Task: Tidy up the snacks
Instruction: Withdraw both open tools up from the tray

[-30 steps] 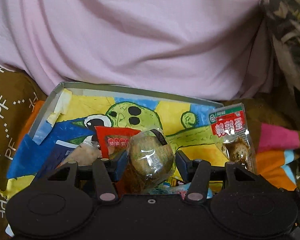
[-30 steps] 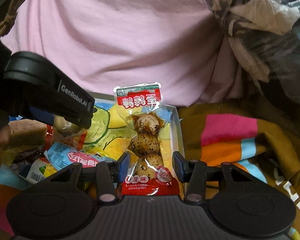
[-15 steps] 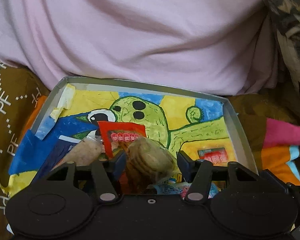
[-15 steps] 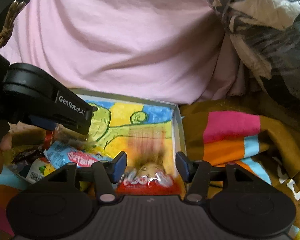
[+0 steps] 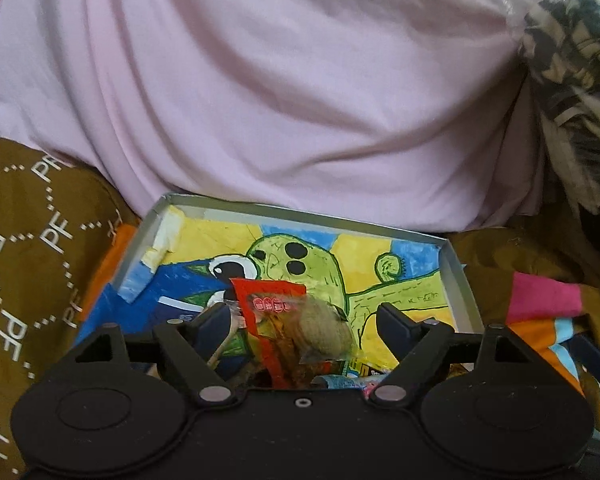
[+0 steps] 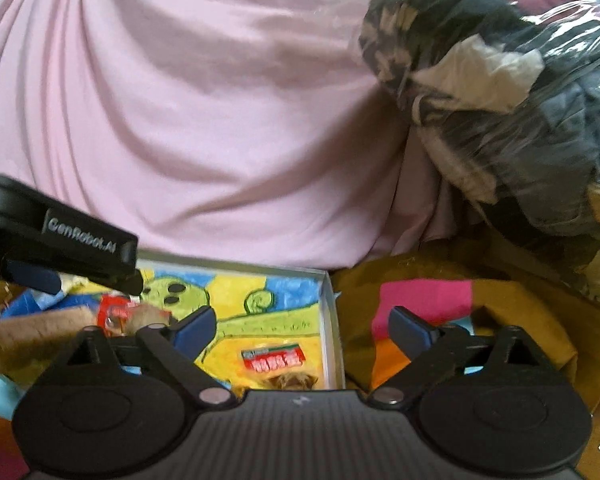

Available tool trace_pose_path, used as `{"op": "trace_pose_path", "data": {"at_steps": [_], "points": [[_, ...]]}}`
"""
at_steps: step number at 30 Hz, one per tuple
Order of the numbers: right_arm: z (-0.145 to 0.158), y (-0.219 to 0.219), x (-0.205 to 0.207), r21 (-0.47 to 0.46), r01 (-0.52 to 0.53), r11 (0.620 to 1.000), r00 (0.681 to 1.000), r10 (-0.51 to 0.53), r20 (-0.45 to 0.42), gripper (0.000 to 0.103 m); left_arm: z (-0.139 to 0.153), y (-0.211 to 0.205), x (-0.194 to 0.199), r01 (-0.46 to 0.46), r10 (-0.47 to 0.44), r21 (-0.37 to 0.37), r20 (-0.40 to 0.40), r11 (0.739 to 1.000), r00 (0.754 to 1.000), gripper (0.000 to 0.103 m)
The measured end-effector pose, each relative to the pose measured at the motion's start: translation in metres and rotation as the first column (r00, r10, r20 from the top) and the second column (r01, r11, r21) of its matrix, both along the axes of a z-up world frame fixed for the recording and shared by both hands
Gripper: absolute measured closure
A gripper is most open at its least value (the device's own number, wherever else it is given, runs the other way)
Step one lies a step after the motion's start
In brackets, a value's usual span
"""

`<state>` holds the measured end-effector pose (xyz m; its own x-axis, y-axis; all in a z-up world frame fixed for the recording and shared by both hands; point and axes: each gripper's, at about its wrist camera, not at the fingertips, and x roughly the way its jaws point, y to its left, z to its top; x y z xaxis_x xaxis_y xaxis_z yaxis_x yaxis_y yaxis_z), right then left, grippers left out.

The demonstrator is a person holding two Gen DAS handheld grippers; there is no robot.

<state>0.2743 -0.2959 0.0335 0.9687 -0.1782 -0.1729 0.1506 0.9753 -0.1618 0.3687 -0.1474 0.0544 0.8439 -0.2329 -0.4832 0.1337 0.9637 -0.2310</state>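
A shallow grey tray lined with a green cartoon drawing lies on the blanket. My left gripper hovers over its near left part with jaws opening. A clear-wrapped brown cake lies loose between them on a red packet, and neither pad touches it. My right gripper hangs over the tray's right wall, jaws opening wide with nothing in them. A red-topped egg snack packet lies flat in the tray below it. The left tool's black body shows at the left of the right wrist view.
A big pink cloth bundle rises right behind the tray. A clear bag of dark clothes sits at the back right. Brown lettered blanket and striped cloth flank the tray. More packets crowd the near edge.
Both grippers opened and rose a little. The right one let go of the egg packet, which dropped into the tray. The left one released the wrapped cake onto the red packet.
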Motion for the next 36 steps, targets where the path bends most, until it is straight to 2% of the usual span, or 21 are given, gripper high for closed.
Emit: {"op": "trace_pose_path", "data": {"at_steps": [3,5,14,22,36], "points": [[0.006,0.000,-0.010,0.016,0.002,1.000,1.000,-0.003,0.029,0.002,0.005,0.006,-0.012,-0.011,0.011,-0.001,0.015,1.000,1.000,0.018],[0.009,0.000,-0.017,0.024,0.002,1.000,0.999,-0.003,0.046,0.001,0.010,0.010,-0.019,-0.026,0.026,0.002,0.025,1.000,0.999,0.009],[0.023,-0.003,-0.045,0.070,0.010,0.998,0.996,-0.016,0.082,0.000,0.037,0.018,-0.056,-0.066,0.060,0.051,0.109,0.997,0.992,0.001],[0.032,-0.002,-0.075,0.081,0.001,0.997,0.993,-0.011,0.120,0.000,0.052,0.021,-0.089,-0.076,0.066,0.060,0.153,0.995,0.986,0.001],[0.035,-0.004,-0.128,0.142,0.004,0.990,0.989,-0.025,0.147,0.000,0.048,0.053,-0.146,-0.124,0.115,0.043,0.161,0.991,0.980,0.001]]}}
